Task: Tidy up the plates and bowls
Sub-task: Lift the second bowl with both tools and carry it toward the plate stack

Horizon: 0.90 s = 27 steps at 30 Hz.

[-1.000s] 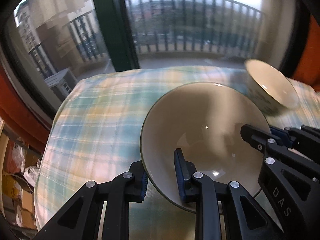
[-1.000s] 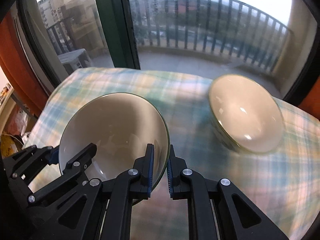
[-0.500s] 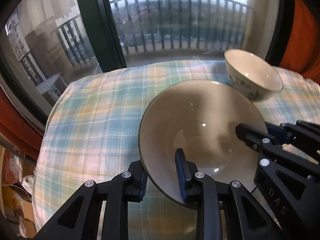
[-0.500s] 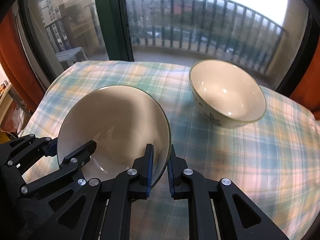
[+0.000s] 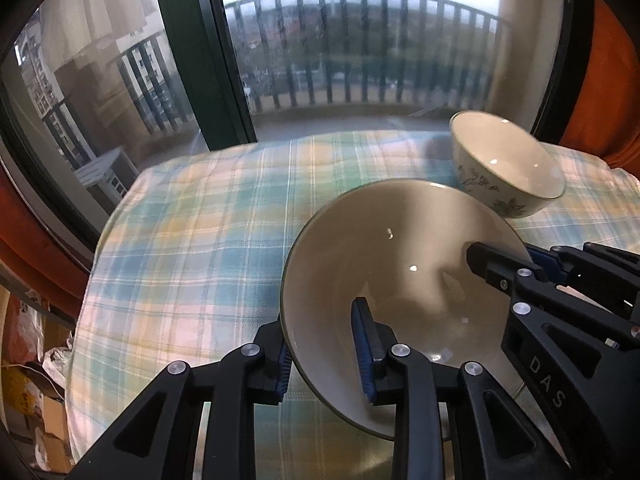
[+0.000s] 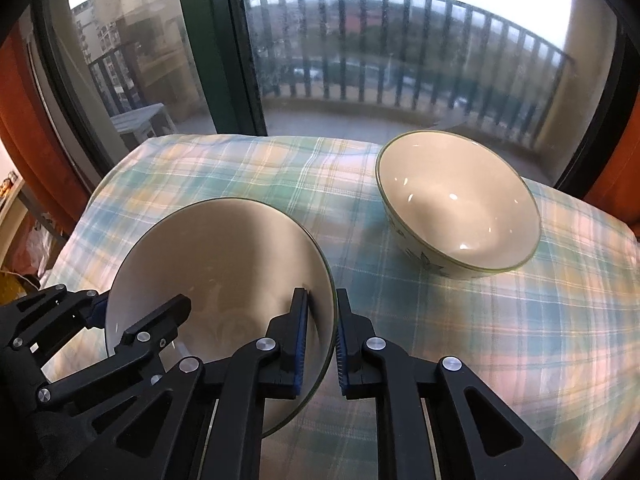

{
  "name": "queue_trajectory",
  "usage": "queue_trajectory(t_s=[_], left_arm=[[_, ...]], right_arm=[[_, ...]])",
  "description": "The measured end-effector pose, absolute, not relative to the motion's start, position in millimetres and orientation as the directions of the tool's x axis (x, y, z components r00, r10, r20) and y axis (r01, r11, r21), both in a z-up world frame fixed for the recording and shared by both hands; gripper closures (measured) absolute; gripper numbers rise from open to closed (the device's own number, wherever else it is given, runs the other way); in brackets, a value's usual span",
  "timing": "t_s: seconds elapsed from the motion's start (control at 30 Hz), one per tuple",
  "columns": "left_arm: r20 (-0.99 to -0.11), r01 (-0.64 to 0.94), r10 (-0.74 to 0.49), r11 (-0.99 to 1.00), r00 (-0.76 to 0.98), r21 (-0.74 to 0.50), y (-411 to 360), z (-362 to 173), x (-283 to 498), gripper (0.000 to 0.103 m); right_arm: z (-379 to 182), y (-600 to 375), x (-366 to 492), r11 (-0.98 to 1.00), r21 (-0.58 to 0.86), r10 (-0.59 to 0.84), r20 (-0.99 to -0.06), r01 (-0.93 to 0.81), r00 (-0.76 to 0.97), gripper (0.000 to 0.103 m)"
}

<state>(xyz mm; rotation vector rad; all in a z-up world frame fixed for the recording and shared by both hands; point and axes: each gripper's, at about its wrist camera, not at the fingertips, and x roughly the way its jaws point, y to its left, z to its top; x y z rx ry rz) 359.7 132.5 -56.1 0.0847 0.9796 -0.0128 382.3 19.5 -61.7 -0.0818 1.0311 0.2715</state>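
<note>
While both grippers pinch its rim from opposite sides, a plain cream bowl (image 5: 400, 264) with a thin green edge hangs tilted above the checked tablecloth (image 5: 208, 240), its open face turned toward the cameras. On the bowl's left edge, the left gripper (image 5: 322, 356) has one blue-padded finger outside the wall and one inside; the pads look set a little wider than the thin wall, so whether both press on it cannot be told for sure. On the opposite edge, the right gripper (image 6: 322, 340) is closed tight on the rim, its pads squeezing the ceramic between them. Each tool appears in the other's camera, reaching in from the side. Beyond the held bowl, toward the far right of the table, a second bowl (image 6: 456, 204), deeper and painted with leaf sprigs on its outer wall, sits upright on the cloth and is untouched; the two bowls are near each other but apart. Behind the table, a dark green window frame (image 6: 232, 48) and a balcony railing (image 6: 400, 48) fill the background, with orange curtains (image 5: 612, 80) at the edges. Judging from this layout, the organizing is at an early or middle stage: one bowl is lifted and in transit, and nesting it with the patterned bowl, if that is the plan, is not yet done. No plates show in either view.
</note>
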Motion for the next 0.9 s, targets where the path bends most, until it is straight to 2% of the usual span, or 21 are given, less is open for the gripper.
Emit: queue_trajectory(t_s=[0.5, 0.9], left_arm=[[-0.749, 0.088, -0.020, 0.995, 0.663, 0.051, 97, -9, 296, 0.077], [-0.693, 0.128, -0.046, 0.989, 0.719, 0.067, 49, 9, 238, 0.077]], right_arm=[[-10, -12, 323, 0.974, 0.026, 0.155, -0.801, -0.225, 0.578, 0.088], [22, -67, 256, 0.984, 0.008, 0.125, -0.747, -0.180, 0.652, 0.088]])
